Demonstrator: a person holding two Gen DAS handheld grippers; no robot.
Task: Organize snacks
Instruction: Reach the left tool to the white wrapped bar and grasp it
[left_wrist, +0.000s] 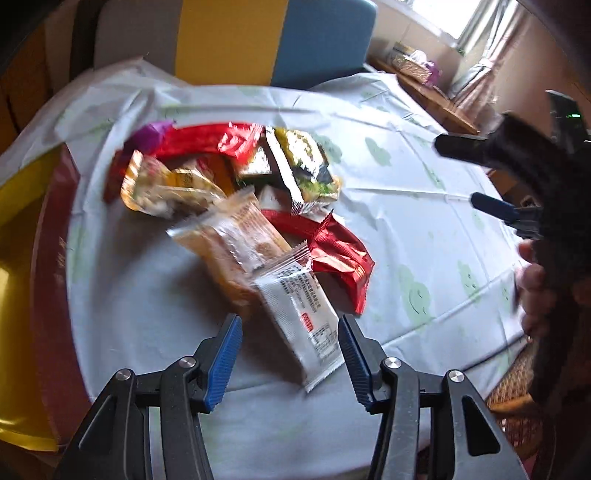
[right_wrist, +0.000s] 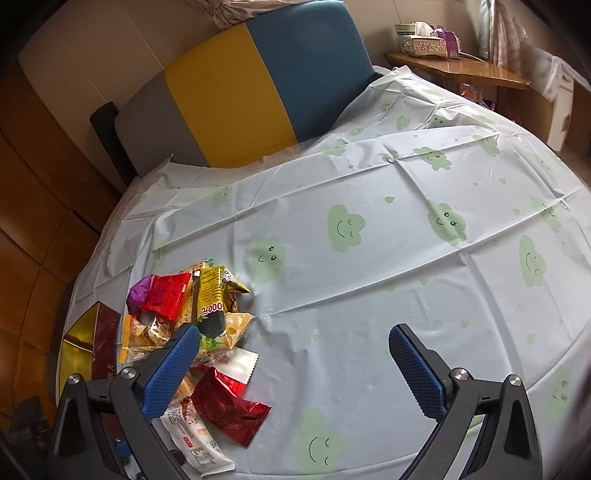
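A pile of wrapped snacks lies on the table. In the left wrist view my left gripper (left_wrist: 290, 321) is open, its blue pads either side of the near end of a white packet (left_wrist: 299, 310). Beyond it lie a clear biscuit pack (left_wrist: 236, 236), a shiny red packet (left_wrist: 338, 254), a yellow-green packet (left_wrist: 303, 166) and a long red packet (left_wrist: 207, 142). My right gripper (right_wrist: 295, 343) is open and empty over the cloth, to the right of the pile; the red packet (right_wrist: 229, 406) and white packet (right_wrist: 195, 435) show by its left finger. It also shows at the right of the left wrist view (left_wrist: 484, 173).
A red box with a gold inside (left_wrist: 22, 258) stands at the table's left edge, also in the right wrist view (right_wrist: 92, 343). The table wears a pale cloth with green clouds (right_wrist: 369, 240). A yellow and blue chair (right_wrist: 258, 85) stands behind. A wooden shelf with tissue boxes (right_wrist: 424, 40) is at far right.
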